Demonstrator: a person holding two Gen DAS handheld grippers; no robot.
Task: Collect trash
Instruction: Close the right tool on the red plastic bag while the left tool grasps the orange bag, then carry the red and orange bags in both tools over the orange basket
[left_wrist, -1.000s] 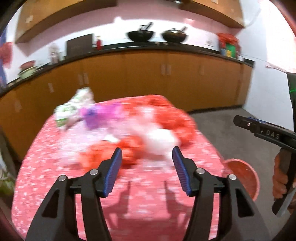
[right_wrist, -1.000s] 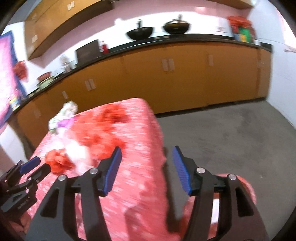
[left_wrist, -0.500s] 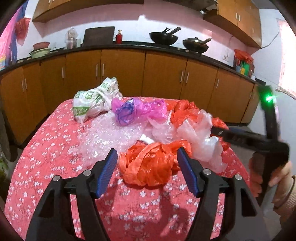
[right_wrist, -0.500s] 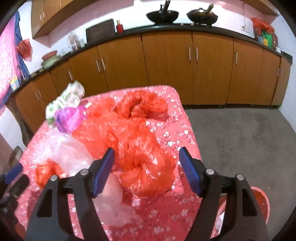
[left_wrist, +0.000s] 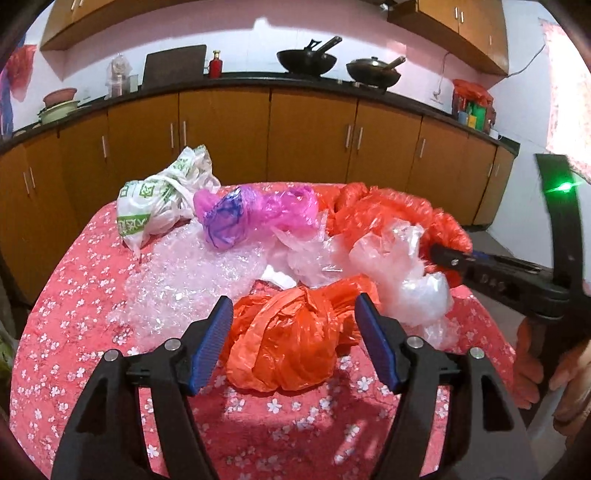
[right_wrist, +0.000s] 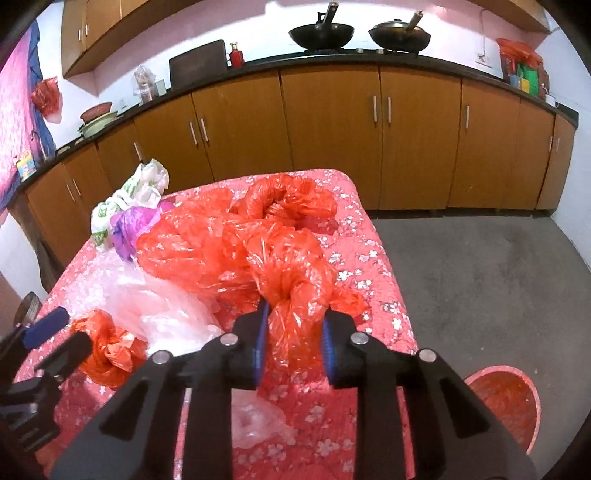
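While the right gripper (right_wrist: 291, 332) is closing its jaws on the twisted near end of the big red plastic bag (right_wrist: 258, 254), the blue pads already pinch the crumpled plastic from both sides. That bag sprawls across the right-hand part of the table (right_wrist: 373, 280), which is covered in a red cloth with white flowers.

Left gripper (left_wrist: 293, 339) sits with jaws released and wide apart, straddling a balled-up orange bag (left_wrist: 291, 339) that lies on the cloth. Bag is between the pads, with a gap at the left pad; at the right pad contact is hard to tell.

Other trash on the table: clear bubble wrap (left_wrist: 192, 277) to the left of the orange bag, a clear thin bag (left_wrist: 399, 269) to its right, touching the red one. Purple-pink bag (left_wrist: 243, 218) farther back, a white bag with green print (left_wrist: 155, 206) at the far left corner, touching the purple one. All of it is bunched together mid-table.

From the left wrist view the right gripper comes in from the right edge, its tip buried in the red and clear plastic, a hand (left_wrist: 546, 365) on its handle and a green light lit on the rig.

On the floor by the table's near right corner stands a red bin (right_wrist: 506, 402). Behind, wooden cabinets (right_wrist: 332, 133) under a dark counter carry two woks (right_wrist: 321, 35).
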